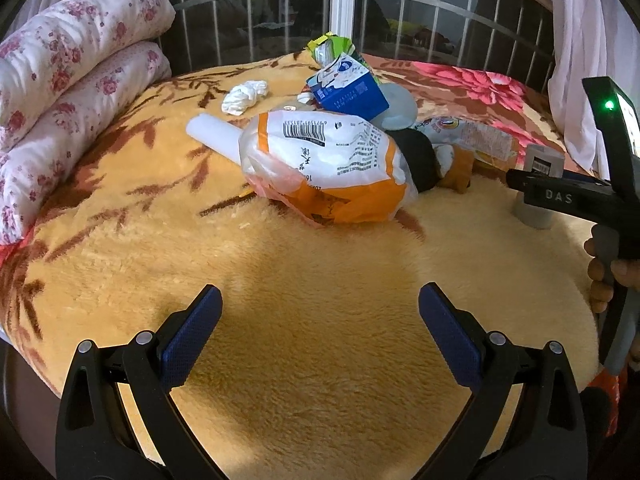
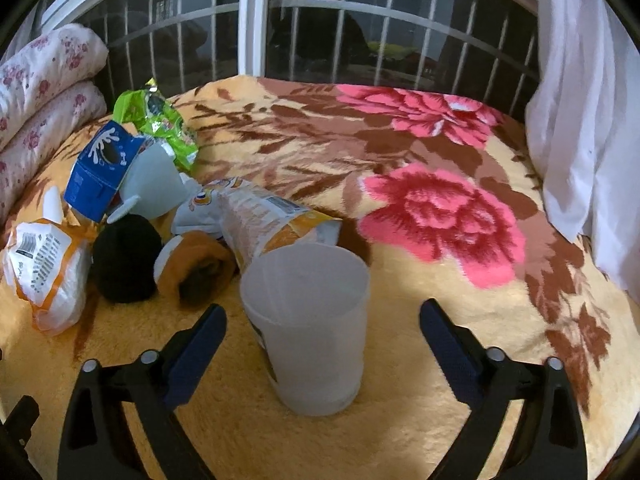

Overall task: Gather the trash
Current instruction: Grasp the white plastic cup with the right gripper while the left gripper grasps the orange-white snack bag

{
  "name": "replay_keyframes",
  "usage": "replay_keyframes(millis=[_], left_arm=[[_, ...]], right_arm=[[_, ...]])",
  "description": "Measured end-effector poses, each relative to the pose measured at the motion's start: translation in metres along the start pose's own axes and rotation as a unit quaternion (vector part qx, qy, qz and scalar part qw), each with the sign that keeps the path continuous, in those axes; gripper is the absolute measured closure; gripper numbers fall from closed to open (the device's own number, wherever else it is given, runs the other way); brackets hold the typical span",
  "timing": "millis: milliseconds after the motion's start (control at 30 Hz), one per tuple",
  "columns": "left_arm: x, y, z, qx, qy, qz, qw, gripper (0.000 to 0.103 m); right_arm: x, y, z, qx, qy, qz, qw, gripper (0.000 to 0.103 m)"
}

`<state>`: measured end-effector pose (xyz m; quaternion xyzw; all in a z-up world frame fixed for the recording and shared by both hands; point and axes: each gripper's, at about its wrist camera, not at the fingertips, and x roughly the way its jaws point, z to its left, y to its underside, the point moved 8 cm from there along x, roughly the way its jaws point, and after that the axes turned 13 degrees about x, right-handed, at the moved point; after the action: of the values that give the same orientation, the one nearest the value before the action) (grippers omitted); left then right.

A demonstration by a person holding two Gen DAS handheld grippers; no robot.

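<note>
Frosted plastic cup point(image 2: 306, 328), upright on blanket point(image 2: 420, 420) near its front edge, standing between wide-spread fingers of right gripper point(image 2: 320, 354), untouched; left gripper point(image 1: 320, 332) likewise agape, empty, farther off; wrapper pile point(image 1: 320, 168) mid-blanket.

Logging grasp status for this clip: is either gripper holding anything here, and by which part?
Nothing is held. The left gripper is open over bare blanket. The right gripper is open around the upright plastic cup, fingers clear of its sides.
</note>
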<state>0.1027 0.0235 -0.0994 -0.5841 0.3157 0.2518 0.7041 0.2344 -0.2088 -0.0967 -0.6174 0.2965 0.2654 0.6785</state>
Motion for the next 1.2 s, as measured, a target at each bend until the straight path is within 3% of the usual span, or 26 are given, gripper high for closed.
replay_keyframes(millis=[67, 233, 533, 767, 900, 1000, 1100, 1167, 1200], left_arm=[[0.001, 0.001, -0.001, -0.001, 0.002, 0.002, 1.0000, 0.007], [-0.002, 0.001, 0.000, -0.006, 0.009, -0.002, 0.9999, 0.007], [-0.013, 0.001, -0.003, -0.010, 0.022, -0.004, 0.9997, 0.007], [-0.023, 0.008, 0.001, -0.004, 0.001, -0.001, 1.0000, 0.007], [-0.026, -0.003, -0.001, -0.001, 0.022, -0.013, 0.9997, 0.007], [-0.025, -0.024, -0.010, 0.030, 0.040, -0.033, 0.9982, 0.007], [-0.009, -0.045, -0.020, 0.101, 0.021, -0.021, 0.9945, 0.007], [0.000, -0.050, -0.029, 0.152, 0.002, -0.009, 0.9883, 0.007], [0.006, -0.052, -0.035, 0.193, -0.011, -0.005, 0.9812, 0.007]], right_arm=[[0.007, 0.001, 0.003, -0.006, 0.002, 0.013, 1.000, 0.023], [0.028, 0.012, 0.001, -0.005, 0.007, 0.051, 0.999, 0.055], [0.033, 0.015, -0.005, 0.018, -0.015, 0.048, 0.999, 0.056], [0.008, 0.017, -0.015, 0.055, -0.056, 0.019, 0.997, 0.056], [-0.001, 0.025, -0.019, 0.056, -0.067, 0.009, 0.996, 0.056], [-0.001, 0.025, -0.024, 0.074, -0.085, 0.009, 0.994, 0.056], [-0.001, 0.027, -0.025, 0.073, -0.086, 0.008, 0.994, 0.056], [-0.002, 0.027, -0.024, 0.070, -0.087, 0.003, 0.994, 0.056], [-0.002, 0.027, -0.024, 0.071, -0.090, 0.002, 0.993, 0.056]])
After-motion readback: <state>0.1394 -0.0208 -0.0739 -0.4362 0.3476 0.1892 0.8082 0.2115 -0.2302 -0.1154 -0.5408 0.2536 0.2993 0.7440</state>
